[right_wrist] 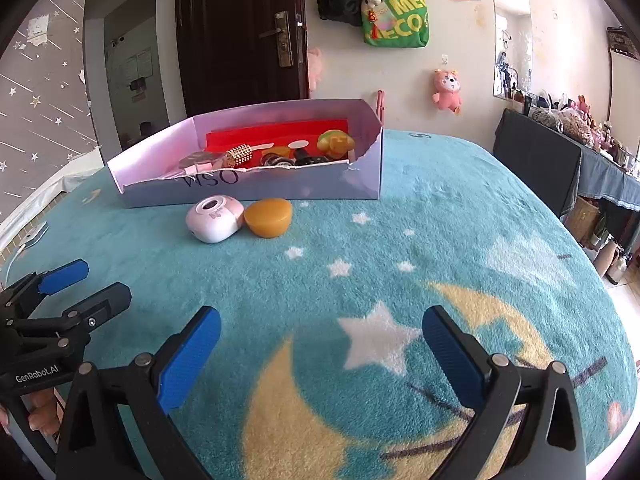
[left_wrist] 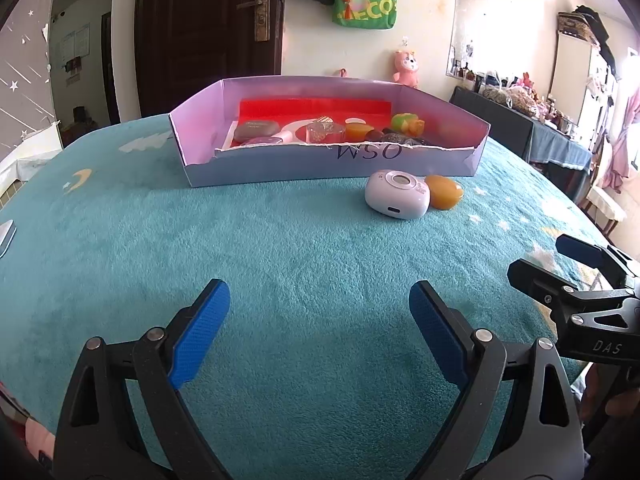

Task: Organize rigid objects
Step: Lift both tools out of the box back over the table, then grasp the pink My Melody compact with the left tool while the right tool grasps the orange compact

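The left gripper (left_wrist: 320,328) stands with its blue-padded jaws wide apart and nothing between them, only teal fleece blanket (left_wrist: 280,248). The right gripper (right_wrist: 322,350) is likewise spread and empty, hovering over the blanket's yellow moon and white star pattern.

Two items appear left to put away: a small white rounded plastic device with a round window on top (left_wrist: 397,195) and, touching its right side, an amber glossy rounded block (left_wrist: 443,192) (soap-like, though I cannot tell the material). Both lie well ahead of either pair of jaws, just in front of the near wall of the shallow pale lilac cardboard box (left_wrist: 280,168), which already holds a red liner and several small objects.

To do this well, I would take the amber block with the right gripper, coming in low and square so the pads meet its flatter sides, not its slippery curved top. Since the two touch, closing carelessly could nudge the white device. The box's torn near edge is low, so a modest lift should clear it.
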A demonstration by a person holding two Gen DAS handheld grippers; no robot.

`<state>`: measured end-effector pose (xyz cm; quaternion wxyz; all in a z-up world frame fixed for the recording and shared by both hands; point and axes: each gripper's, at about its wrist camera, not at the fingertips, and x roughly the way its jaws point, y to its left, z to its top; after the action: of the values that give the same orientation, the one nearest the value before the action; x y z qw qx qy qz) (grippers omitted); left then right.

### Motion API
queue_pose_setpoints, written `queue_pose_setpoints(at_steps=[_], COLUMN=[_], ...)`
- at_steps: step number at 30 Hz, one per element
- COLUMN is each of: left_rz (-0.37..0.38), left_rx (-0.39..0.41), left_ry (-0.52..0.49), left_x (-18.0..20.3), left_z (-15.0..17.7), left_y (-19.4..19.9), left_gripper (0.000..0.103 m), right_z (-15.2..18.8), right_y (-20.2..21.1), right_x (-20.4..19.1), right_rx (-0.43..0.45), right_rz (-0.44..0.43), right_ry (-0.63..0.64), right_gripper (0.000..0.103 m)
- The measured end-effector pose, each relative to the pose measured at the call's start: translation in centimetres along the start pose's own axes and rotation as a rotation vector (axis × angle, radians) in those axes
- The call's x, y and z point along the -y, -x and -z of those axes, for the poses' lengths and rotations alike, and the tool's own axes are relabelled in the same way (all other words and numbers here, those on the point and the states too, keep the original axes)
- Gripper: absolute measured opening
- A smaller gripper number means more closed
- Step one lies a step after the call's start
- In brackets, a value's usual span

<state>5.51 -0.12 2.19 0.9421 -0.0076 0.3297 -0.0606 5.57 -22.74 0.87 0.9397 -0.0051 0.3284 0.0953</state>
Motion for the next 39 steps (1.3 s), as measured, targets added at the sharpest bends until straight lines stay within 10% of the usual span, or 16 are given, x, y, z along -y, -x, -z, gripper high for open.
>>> queue_pose_setpoints(at_steps=[39], left_rz=[0.148], left_rx=[-0.134], left_ry=[-0.206], left_x=[3.4], left_z=[-7.7], left_y=[-4.5], left_gripper=[0.090], right_z=[-6.3], right_y=[-4.8], right_x=[0.6], right_rx=[-0.175], right_rz=[-0.122], right_ry=[0.153], right_gripper=[0.100])
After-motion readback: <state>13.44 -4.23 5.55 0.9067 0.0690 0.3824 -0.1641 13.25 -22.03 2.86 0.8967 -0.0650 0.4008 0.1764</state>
